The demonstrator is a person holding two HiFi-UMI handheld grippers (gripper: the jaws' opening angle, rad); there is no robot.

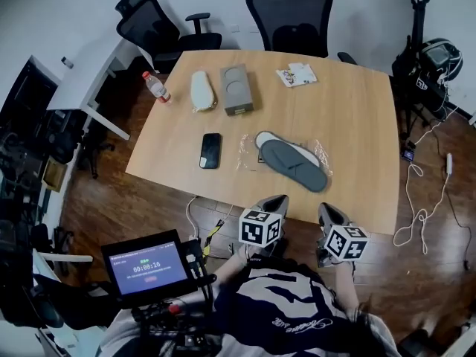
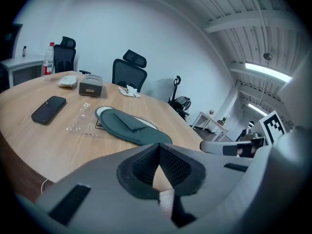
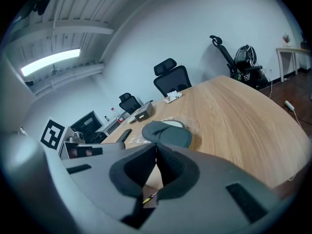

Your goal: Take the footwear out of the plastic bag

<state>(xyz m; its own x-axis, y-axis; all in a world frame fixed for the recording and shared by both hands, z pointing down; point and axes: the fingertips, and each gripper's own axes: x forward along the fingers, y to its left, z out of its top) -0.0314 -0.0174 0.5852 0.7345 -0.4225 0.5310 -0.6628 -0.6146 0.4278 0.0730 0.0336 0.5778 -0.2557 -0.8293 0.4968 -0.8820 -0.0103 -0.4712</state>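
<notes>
The task looks barely begun. The slippers (image 1: pixel 294 166), a grey one stacked on a pale one, lie in the middle of the table (image 1: pixel 349 110), apparently still inside the clear plastic bag (image 1: pixel 245 152). The left claw (image 1: pixel 277 199) and right claw (image 1: pixel 327 210) hover at the table's near edge, both closed on nothing. Holding the bag and pulling the slippers out are both left to do.

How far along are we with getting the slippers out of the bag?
Nothing looks done: the grey slippers lie on the table, apparently still inside the clear plastic bag. Nothing is in hand: the left gripper and right gripper are shut and empty, at the table's near edge. Left: hold the bag and pull the slippers out.
</notes>
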